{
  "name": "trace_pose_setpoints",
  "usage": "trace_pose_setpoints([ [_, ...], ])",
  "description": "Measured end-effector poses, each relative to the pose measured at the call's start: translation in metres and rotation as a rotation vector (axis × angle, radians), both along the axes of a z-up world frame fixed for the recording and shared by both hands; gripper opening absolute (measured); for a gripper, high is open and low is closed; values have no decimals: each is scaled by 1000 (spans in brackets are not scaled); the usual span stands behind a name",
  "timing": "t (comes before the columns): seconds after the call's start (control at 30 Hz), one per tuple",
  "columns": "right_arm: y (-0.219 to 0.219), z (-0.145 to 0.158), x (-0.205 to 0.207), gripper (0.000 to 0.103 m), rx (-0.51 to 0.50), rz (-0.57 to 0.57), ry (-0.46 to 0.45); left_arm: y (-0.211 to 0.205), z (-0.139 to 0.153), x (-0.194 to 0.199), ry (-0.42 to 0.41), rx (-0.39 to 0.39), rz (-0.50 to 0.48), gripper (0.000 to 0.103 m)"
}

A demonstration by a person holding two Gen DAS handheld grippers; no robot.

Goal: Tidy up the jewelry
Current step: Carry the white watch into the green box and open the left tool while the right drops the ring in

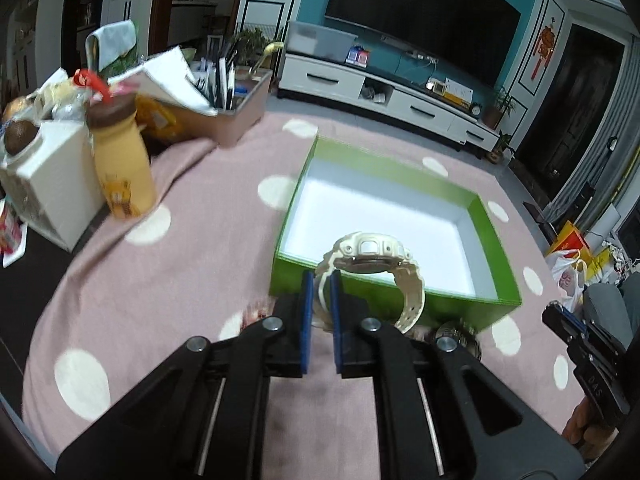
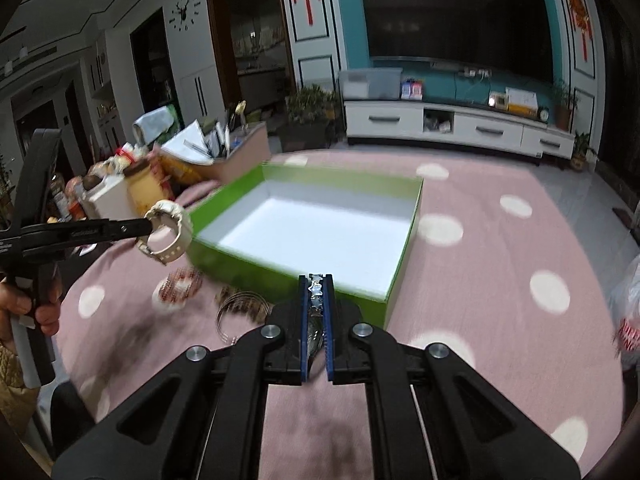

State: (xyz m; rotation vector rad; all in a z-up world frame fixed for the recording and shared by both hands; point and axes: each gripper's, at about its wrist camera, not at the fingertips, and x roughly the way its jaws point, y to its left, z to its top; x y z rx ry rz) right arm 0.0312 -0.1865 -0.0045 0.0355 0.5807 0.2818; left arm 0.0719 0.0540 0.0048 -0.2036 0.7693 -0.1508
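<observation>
My left gripper (image 1: 321, 280) is shut on the strap of a cream-white watch (image 1: 372, 258), lifted off the cloth just in front of the green box (image 1: 390, 292), whose white inside holds nothing. The right wrist view shows that same watch (image 2: 166, 232) hanging from the left gripper (image 2: 146, 226) at the box's (image 2: 288, 276) near-left corner. My right gripper (image 2: 317, 280) is shut on a silver bracelet with star-shaped links (image 2: 316, 292), raised before the box's near wall. A beaded bracelet (image 2: 180, 286) and thin wire bangles (image 2: 240, 308) lie on the pink dotted cloth (image 2: 500, 280).
A yellow bottle (image 1: 122, 168), a white box (image 1: 52, 184) and a bin of papers (image 1: 236, 112) crowd the table's far left. A metallic piece (image 1: 456, 332) lies by the green box's near corner. A person's hand (image 2: 24, 312) holds the left tool's handle.
</observation>
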Motion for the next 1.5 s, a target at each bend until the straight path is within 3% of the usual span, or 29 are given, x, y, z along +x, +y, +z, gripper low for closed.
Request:
trace_pose_setpoints([
  [0.2, -1, 13, 47, 6, 24, -11, -19, -8, 15, 39, -20, 20, 2, 8],
  [0.47, 8, -4, 107, 7, 23, 2, 92, -38, -5, 93, 40, 90, -10, 9],
  [0.5, 9, -7, 111, 10, 22, 2, 106, -40, -10, 95, 47, 96, -10, 10],
  [0.57, 9, -10, 117, 27, 11, -14, 117, -45, -14, 101, 51, 110, -22, 11],
  [0.6, 7, -10, 116, 46, 13, -24, 113, -46, -14, 102, 45, 117, -22, 18],
  [0.63, 6, -9, 114, 54, 19, -33, 105, -46, -13, 103, 42, 120, -27, 38],
  [0.67, 2, -6, 110, 54, 35, -45, 89, -45, -12, 103, 37, 118, -26, 47],
  [0.83, -16, 5, 90, 54, 81, -75, 57, -16, 3, 87, 5, 85, 11, 60],
  [1.0, -30, 12, 57, 54, 121, -76, 33, 36, 14, 53, -28, 52, 110, 64],
  [1.23, -32, -2, 19, 54, 175, -69, 86, 77, -11, 0, 38, 52, 179, 64],
  [1.5, -14, -14, -10, 54, 172, -22, 134, 79, -46, -45, 100, 56, 145, 62],
])
